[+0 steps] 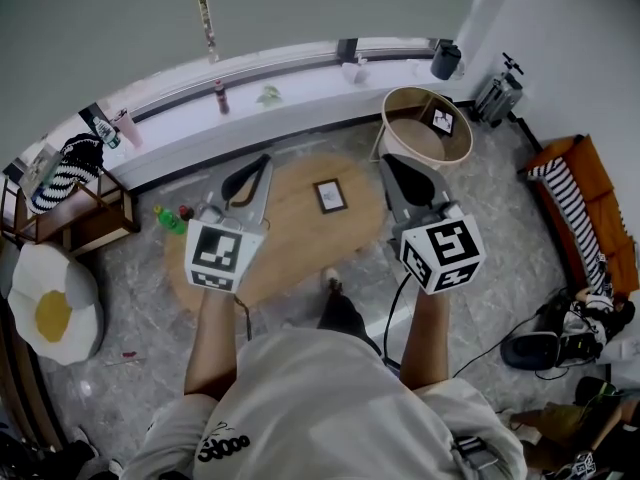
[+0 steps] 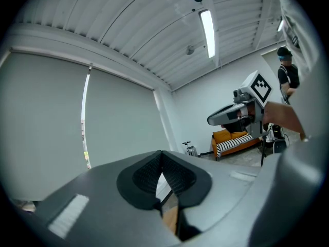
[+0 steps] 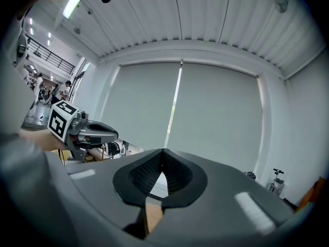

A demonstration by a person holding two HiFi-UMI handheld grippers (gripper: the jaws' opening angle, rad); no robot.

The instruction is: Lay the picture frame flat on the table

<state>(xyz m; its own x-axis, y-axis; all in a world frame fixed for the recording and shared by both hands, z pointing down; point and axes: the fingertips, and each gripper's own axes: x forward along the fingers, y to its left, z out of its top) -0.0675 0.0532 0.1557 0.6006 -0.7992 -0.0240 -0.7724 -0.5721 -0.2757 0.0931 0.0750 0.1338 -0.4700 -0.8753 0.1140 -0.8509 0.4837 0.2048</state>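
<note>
Now, left tool (image 1: 264, 160) and right tool (image 1: 386, 160) clenched empty, round tub (image 1: 452, 153) holding small picture (image 1: 441, 120)

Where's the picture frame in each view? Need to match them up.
Head view: frame mid-picture, on the wooden table.
Left gripper view: not visible.
Right gripper view: not visible.
Shared landmark: the bright gap between the blinds.

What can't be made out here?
1. picture frame, head view: too small to tell if it stands or lies flat; its image is unreadable.
2. Gripper views: aimed high; left gripper and right gripper themselves hide the frame and nearly all the table.
</note>
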